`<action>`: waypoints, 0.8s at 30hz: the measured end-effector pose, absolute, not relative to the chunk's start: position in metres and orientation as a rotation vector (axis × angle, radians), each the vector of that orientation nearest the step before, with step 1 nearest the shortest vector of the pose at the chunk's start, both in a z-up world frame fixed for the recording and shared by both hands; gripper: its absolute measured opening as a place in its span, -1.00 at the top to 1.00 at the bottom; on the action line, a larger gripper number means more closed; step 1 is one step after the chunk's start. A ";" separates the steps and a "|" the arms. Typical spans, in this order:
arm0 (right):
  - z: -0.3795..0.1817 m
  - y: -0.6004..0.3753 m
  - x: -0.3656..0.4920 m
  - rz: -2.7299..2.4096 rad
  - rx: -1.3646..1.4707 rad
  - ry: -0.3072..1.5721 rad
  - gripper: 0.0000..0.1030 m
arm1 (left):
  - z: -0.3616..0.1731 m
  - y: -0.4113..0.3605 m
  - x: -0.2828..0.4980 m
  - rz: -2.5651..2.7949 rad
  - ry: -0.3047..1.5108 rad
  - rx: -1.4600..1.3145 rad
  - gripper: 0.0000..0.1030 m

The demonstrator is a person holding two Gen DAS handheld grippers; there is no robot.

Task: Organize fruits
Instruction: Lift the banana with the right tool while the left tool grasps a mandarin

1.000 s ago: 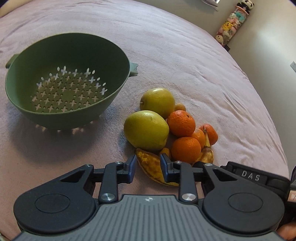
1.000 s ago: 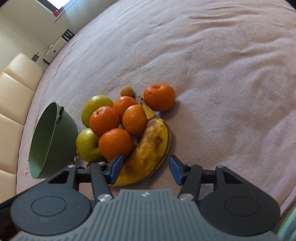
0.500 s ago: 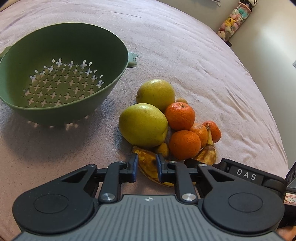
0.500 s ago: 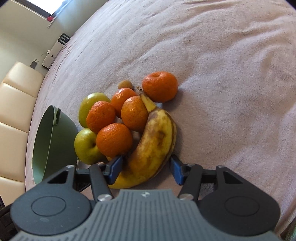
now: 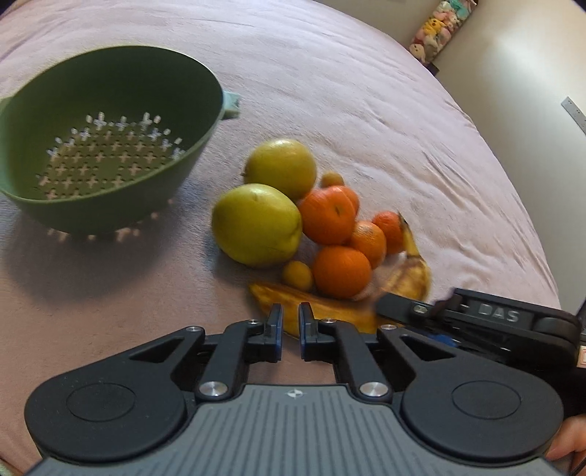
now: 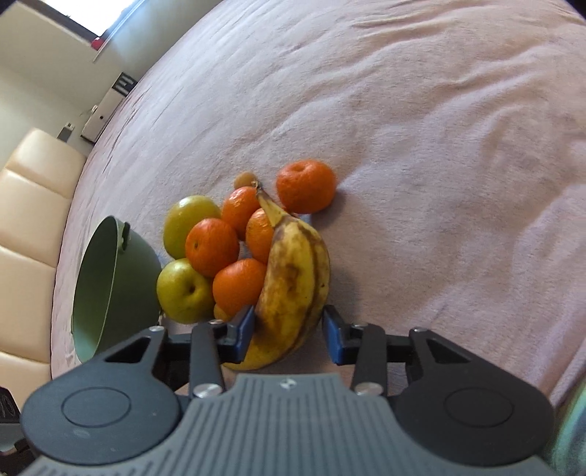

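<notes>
A pile of fruit lies on the pink cloth: two green apples (image 5: 256, 223) (image 6: 181, 289), several mandarins (image 5: 340, 271) (image 6: 306, 186) and a spotted banana (image 6: 293, 282) (image 5: 322, 304). A green colander (image 5: 91, 146) (image 6: 110, 285) stands left of the pile, with no fruit in it. My right gripper (image 6: 289, 329) is open with its jaws on either side of the banana's lower half, and it shows in the left wrist view (image 5: 476, 315). My left gripper (image 5: 290, 326) is nearly shut and empty, just short of the banana's near end.
The pink cloth (image 6: 421, 128) spreads wide to the right of the fruit. A beige padded headboard (image 6: 25, 227) is at the left. Stuffed toys (image 5: 443, 25) hang on the far wall.
My left gripper has narrowed its jaws and drawn back off the banana's end. My right gripper has moved forward so the banana now sits between its jaws.
</notes>
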State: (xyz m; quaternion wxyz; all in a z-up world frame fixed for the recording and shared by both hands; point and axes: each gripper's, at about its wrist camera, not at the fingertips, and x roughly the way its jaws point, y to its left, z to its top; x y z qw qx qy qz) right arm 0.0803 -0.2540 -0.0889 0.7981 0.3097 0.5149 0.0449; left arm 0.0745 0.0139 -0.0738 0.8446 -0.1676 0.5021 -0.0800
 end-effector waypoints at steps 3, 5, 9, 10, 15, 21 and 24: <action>-0.087 -0.268 0.076 0.059 0.676 1.123 0.28 | -0.072 0.017 0.074 -0.160 1.053 -0.347 0.84; -0.087 -0.278 0.073 0.032 0.678 1.128 0.27 | -0.070 0.016 0.075 -0.163 1.044 -0.332 0.76; -0.090 -0.286 0.075 0.004 0.694 1.126 0.26 | -0.070 0.009 0.076 -0.191 1.035 -0.292 0.64; -0.090 -0.285 0.077 0.000 0.683 1.125 0.25 | -0.071 0.007 0.076 -0.194 1.035 -0.286 0.61; -0.091 -0.268 0.085 -0.017 0.582 1.131 0.00 | -0.073 0.007 0.078 -0.151 1.019 -0.256 0.38; -0.096 -0.249 0.088 -0.015 0.447 1.122 -0.18 | -0.072 0.006 0.082 -0.063 0.950 -0.189 -0.34; -0.097 -0.252 0.088 -0.025 0.465 1.120 -0.17 | -0.072 0.004 0.090 -0.032 0.934 -0.169 -0.38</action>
